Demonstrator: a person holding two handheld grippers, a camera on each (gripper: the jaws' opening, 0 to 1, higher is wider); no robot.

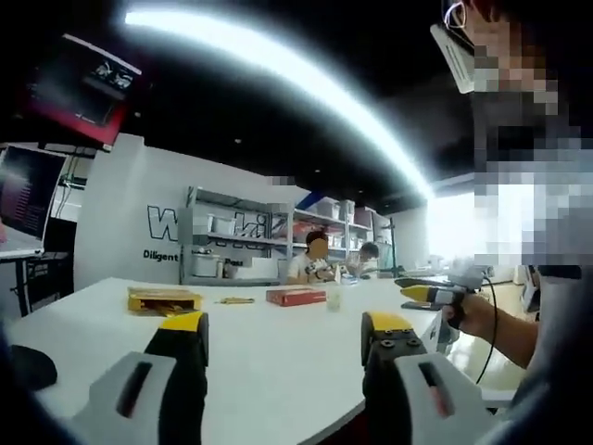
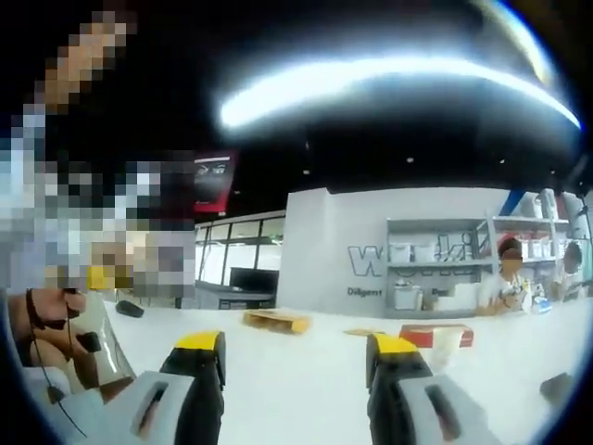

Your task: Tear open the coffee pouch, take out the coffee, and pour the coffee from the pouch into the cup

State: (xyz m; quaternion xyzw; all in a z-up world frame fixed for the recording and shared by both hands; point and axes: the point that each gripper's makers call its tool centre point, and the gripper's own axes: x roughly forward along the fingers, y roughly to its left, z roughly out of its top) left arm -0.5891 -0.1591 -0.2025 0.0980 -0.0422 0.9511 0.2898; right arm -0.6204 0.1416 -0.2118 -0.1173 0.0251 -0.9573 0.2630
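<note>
My left gripper [image 1: 287, 341] stands open above the white table [image 1: 269, 362], with nothing between its yellow-tipped jaws. Far across the table lie a yellow box [image 1: 164, 299], a small flat yellowish packet [image 1: 236, 300] and a red box [image 1: 296, 296]; a clear cup [image 1: 334, 298] stands just right of them. At the right a hand holds my right gripper [image 1: 428, 295] over the table edge. In the right gripper view, my right gripper [image 2: 296, 362] is open and empty. Beyond it are the yellow box [image 2: 276, 320], the packet [image 2: 362, 331], the red box [image 2: 428, 336] and the cup [image 2: 448, 349].
A dark rounded object [image 1: 28, 366] lies near the table's left edge. Shelving [image 1: 232, 246] lines the back wall, and two people [image 1: 313, 264] sit at the table's far side. A monitor [image 1: 28, 195] stands at the left. The holder's body [image 1: 547, 352] is close on the right.
</note>
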